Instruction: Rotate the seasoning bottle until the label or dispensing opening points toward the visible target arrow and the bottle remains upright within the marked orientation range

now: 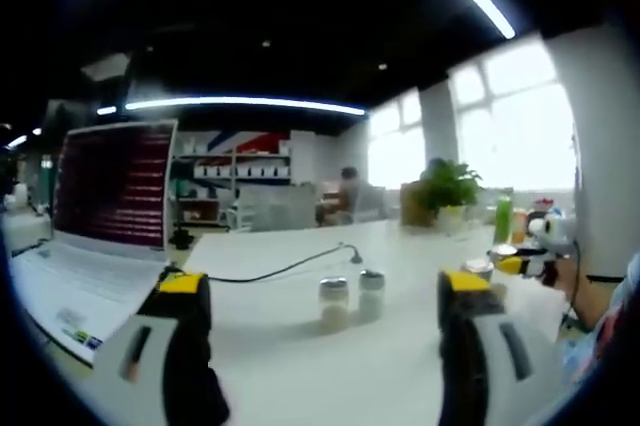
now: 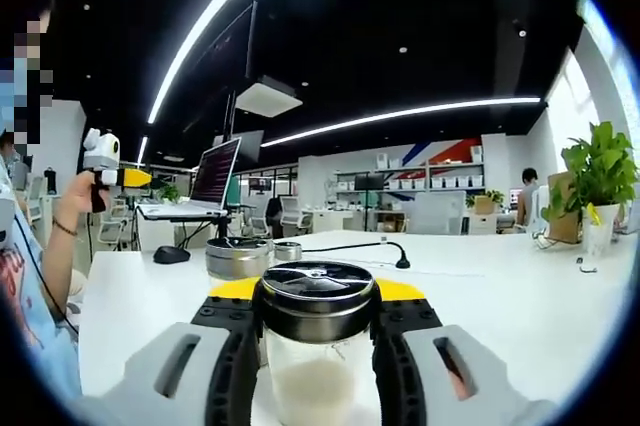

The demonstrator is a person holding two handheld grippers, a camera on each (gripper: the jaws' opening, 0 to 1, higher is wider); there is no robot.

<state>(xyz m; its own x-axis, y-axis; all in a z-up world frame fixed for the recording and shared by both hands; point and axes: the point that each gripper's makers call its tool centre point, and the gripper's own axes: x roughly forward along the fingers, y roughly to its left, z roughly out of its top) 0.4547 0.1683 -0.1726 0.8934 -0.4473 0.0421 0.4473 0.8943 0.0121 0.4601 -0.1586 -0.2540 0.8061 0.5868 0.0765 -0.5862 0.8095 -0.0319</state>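
Two small seasoning jars (image 1: 348,298) stand side by side on the white table (image 1: 400,366) in the left gripper view, out ahead of the left gripper (image 1: 325,296), whose yellow-tipped jaws stand wide apart with nothing between them. An open laptop (image 1: 95,216) sits to the left, a black cable (image 1: 275,268) runs across the tabletop, and a potted plant (image 1: 447,189) stands farther back. In the right gripper view, the right gripper (image 2: 314,346) has its jaws closed against the sides of the seasoning bottle (image 2: 315,346), an upright glass jar with a dark metal lid and pale contents. Two metal lids (image 2: 240,256) lie on the table just beyond it, a mouse (image 2: 172,254) sits further left, and a person's hand (image 2: 85,196) holds up the other gripper.
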